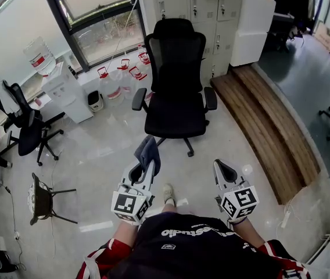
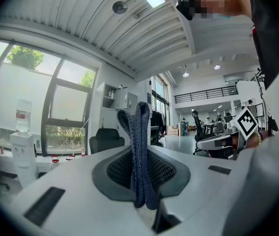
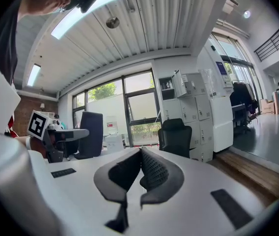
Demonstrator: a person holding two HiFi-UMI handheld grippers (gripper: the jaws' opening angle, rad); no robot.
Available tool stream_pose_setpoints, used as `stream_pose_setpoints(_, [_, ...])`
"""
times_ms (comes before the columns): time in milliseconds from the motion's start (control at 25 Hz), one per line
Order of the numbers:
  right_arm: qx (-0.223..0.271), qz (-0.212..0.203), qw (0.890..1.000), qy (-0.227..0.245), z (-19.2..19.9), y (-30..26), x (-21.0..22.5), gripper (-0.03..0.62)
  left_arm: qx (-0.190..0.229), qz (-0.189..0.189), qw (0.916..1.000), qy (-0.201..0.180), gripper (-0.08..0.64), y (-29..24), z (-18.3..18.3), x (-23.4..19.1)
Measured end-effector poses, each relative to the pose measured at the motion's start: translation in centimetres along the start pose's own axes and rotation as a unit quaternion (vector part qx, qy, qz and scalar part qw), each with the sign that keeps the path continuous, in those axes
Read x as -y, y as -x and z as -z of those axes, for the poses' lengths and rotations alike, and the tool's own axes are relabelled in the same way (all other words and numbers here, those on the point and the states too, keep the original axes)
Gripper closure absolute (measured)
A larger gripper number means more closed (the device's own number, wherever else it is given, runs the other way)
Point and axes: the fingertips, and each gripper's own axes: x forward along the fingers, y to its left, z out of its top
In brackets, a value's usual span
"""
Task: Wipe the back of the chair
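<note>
**Cloth gripped, chair standing ahead**

A pale glossy floor [image 1: 95, 150] is being viewed from above in an office room. Windows [image 1: 95, 16] and white lockers [image 1: 211, 4] are being seen beyond the hand-held grippers, and a wooden platform [image 1: 269, 127] is lying ahead and to the right of them. A blue-grey cloth [image 1: 148, 153] is being pinched by the left hand-held gripper [image 1: 143, 168], its jaws closed on the fabric. The right hand-held gripper [image 1: 223, 168] is being held with its jaws pressed together and nothing between them. The black chair [image 1: 176, 80] is being faced from its front, well ahead of both grippers and apart from the cloth.
</note>
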Motion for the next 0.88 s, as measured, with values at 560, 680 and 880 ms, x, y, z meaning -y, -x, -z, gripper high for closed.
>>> stream_pose_setpoints(560, [-0.013,-0.001,1.000,-0.018,-0.6,-6.1,1.4,0.577,-0.010,0.000,0.9999,0.008,0.499,-4.3,-0.2,-5.1])
stream_pose_setpoints(680, [-0.015,-0.006,1.000,-0.024,-1.3,-9.4,1.7,0.577,-0.012,-0.001,0.9999,0.011,0.499,-6.4,-0.4,-7.7])
stream_pose_setpoints(880, [-0.017,-0.007,1.000,-0.018,-3.0,-15.9,2.0,0.577,-0.014,0.003,0.9998,0.016,0.499,-10.1,-0.8,-12.9])
